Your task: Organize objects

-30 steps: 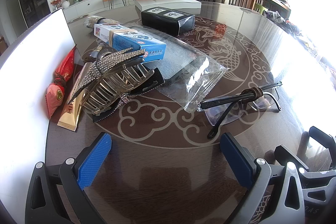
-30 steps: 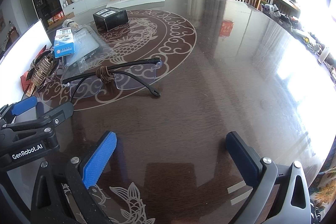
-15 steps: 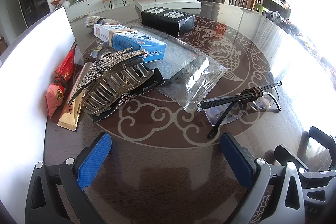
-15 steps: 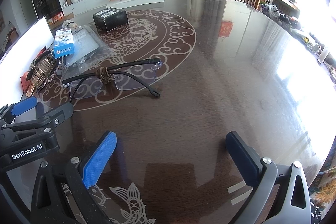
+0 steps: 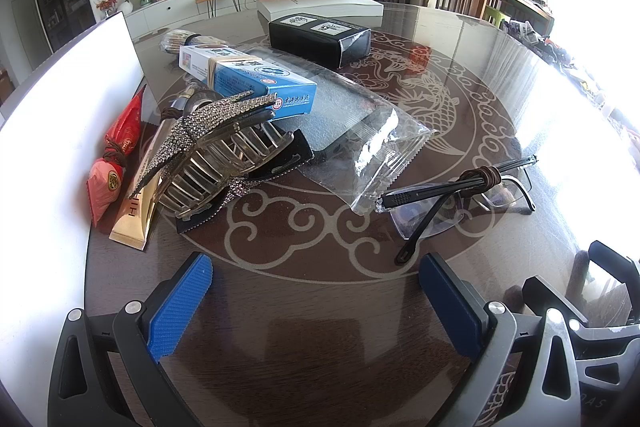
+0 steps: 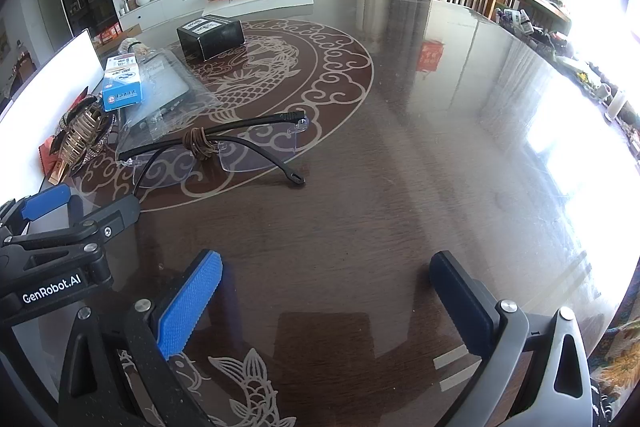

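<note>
A pair of glasses (image 5: 460, 193) with a brown hair tie wrapped round its frame lies on the dark round table (image 5: 320, 307); it also shows in the right wrist view (image 6: 216, 147). A rhinestone hair claw (image 5: 212, 155), a blue box (image 5: 248, 83), a clear plastic bag (image 5: 360, 143), a black box (image 5: 320, 37) and red sachets (image 5: 112, 163) lie to the left. My left gripper (image 5: 316, 301) is open and empty, short of the claw and the glasses. My right gripper (image 6: 324, 301) is open and empty, near the table's front.
A white board (image 5: 52, 155) stands along the table's left side. A white flat box (image 5: 320, 3) lies at the far edge. A gold packet (image 5: 136, 215) lies by the claw. My left gripper (image 6: 60, 247) shows in the right wrist view. Chairs stand far right.
</note>
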`<state>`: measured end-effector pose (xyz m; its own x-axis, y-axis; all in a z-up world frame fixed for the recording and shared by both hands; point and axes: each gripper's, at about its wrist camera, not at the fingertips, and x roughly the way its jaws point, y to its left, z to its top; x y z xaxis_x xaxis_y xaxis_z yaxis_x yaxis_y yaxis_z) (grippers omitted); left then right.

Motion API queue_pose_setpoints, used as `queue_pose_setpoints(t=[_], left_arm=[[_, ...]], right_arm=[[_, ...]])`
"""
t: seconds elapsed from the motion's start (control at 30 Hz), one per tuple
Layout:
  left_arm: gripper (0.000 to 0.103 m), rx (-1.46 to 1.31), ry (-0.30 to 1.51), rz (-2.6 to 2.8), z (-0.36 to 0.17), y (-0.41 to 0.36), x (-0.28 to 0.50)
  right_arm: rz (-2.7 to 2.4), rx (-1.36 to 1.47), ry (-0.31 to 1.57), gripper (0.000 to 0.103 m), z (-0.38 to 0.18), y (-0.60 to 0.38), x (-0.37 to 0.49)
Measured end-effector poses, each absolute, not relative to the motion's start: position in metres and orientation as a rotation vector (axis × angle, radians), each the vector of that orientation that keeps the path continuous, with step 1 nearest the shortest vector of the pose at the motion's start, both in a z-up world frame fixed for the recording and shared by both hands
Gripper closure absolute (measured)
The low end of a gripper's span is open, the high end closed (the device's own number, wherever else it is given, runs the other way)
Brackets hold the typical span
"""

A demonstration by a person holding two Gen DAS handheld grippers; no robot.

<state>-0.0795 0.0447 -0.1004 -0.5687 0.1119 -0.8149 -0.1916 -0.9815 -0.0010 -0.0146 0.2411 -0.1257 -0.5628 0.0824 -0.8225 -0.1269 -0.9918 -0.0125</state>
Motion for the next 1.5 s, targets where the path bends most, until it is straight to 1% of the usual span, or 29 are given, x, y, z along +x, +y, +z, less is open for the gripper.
queue_pose_setpoints(t=[0.73,0.83,0.9,1.0,1.1,1.17,1.23,1.4,1.5], left_arm=[[0.000,-1.361,0.132,2.636,-0.100,0.045,-0.080],[0.000,-1.456,0.146,2.590,-0.097,0.043,-0.080],[0.000,-1.476,0.106,2.612,-0.087,0.034,-0.073],[0.000,-1.330,0.070,2.652,-0.050,0.019,-0.062],[0.000,-1.272,0.045,2.650,-0.021,0.003,-0.078],[0.000,-1.306,0.018,2.626,-0.015,-0.003,-0.100],[0.000,-1.380,0.007,2.583,-0.023,-0.004,-0.122],[0.000,-1.525,0.063,2.549,-0.062,0.010,-0.164],[0.000,-1.497,-0.077,2.425,-0.072,0.017,-0.158]], right_arm=[[2.677,-1.405,0.072,0.000,-0.126,0.241,-0.015],[2.677,-1.405,0.071,0.000,-0.126,0.241,-0.015],[2.678,-1.404,0.069,0.000,-0.126,0.241,-0.015],[2.678,-1.403,0.072,0.000,-0.126,0.241,-0.015],[2.675,-1.400,0.074,0.000,-0.126,0.241,-0.015],[2.675,-1.399,0.074,0.000,-0.126,0.241,-0.016],[2.675,-1.399,0.074,0.000,-0.126,0.241,-0.016],[2.676,-1.399,0.074,0.000,-0.126,0.241,-0.016],[2.676,-1.399,0.074,0.000,-0.126,0.241,-0.016]])
